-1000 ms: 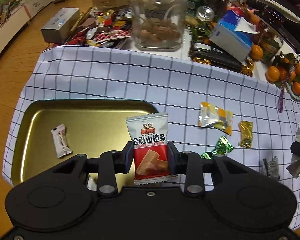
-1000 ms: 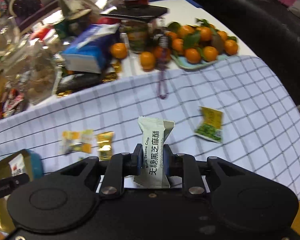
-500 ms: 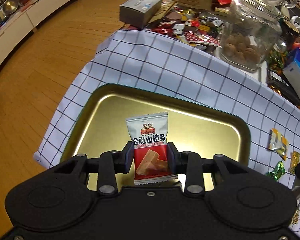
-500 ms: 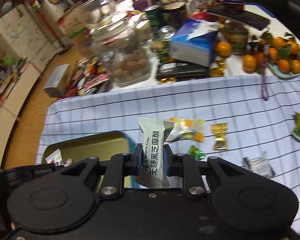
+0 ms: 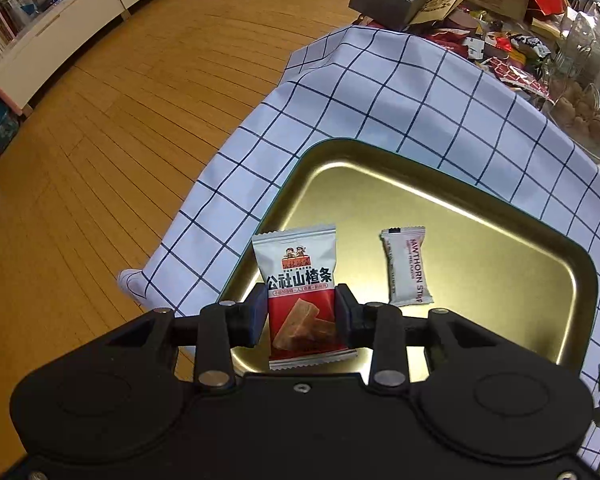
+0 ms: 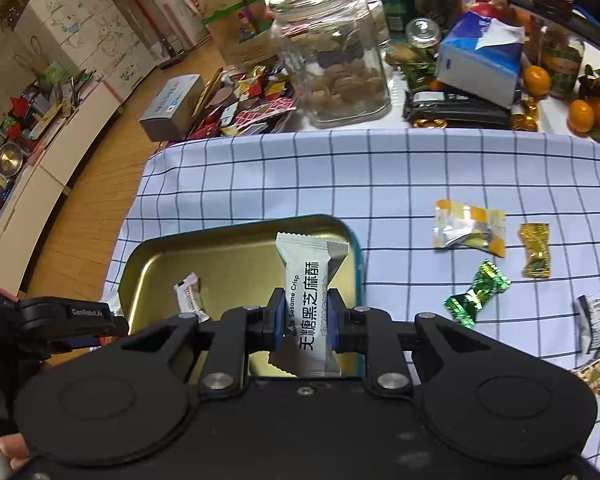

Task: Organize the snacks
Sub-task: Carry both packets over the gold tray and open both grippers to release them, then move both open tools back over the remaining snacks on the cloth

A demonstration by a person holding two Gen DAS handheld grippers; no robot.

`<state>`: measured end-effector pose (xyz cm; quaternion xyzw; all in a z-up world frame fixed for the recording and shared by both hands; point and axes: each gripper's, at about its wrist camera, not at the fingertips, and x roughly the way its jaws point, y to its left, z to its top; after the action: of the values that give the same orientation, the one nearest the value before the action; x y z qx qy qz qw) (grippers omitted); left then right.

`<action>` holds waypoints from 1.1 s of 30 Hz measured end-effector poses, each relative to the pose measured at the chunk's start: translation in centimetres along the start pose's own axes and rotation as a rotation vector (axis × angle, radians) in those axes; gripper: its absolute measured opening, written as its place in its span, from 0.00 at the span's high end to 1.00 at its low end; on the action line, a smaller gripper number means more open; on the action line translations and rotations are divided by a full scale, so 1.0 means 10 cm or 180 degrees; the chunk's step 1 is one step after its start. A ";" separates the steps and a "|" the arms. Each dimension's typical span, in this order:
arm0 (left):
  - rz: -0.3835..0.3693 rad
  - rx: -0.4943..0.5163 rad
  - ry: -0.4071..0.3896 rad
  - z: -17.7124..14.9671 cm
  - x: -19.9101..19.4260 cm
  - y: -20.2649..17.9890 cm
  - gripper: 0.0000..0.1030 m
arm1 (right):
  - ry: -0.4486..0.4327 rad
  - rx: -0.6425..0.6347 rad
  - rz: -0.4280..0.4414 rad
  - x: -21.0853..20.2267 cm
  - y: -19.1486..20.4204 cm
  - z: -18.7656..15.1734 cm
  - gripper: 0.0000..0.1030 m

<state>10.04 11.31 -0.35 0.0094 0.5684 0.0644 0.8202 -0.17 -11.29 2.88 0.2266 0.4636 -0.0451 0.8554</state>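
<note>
A: Where is your left gripper (image 5: pixel 302 312) now?
B: Low in the centre of the left wrist view, over the near-left corner of the gold tray (image 5: pixel 500 216). Its jaws are easing apart, with the red hawthorn packet (image 5: pixel 300 296) upright between them; a thin gap shows on the left side, so you no longer pinch it firmly.

A: And your right gripper (image 6: pixel 307 320)?
B: Its fingers are clamped tight on the white black-sesame crisp packet (image 6: pixel 310 304), which stands upright at the lower centre of the right wrist view, above the tray's right end.

A: What already lies in the tray?
B: One white hawthorn strip packet (image 5: pixel 406 266), flat on the tray floor, just right of your red packet.

A: And the rest?
B: On the checked cloth (image 6: pixel 380 176), right half of the right wrist view: an orange-and-silver wrapper (image 6: pixel 466 228), a gold candy (image 6: pixel 534 250) and a green candy (image 6: pixel 478 294), all apart from the tray.
</note>
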 end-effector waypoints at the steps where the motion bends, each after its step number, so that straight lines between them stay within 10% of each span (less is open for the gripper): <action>1: 0.0016 0.0005 0.0004 -0.01 0.01 0.02 0.57 | 0.0010 -0.0009 0.0012 0.02 0.03 0.00 0.78; 33: -0.0157 0.0113 0.0076 -0.04 0.02 -0.06 0.54 | 0.0138 0.0019 -0.0013 0.22 0.13 0.01 0.63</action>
<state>9.76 10.70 -0.77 0.0092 0.5793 0.0341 0.8143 1.54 -9.84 1.60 0.2291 0.4823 -0.0433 0.8444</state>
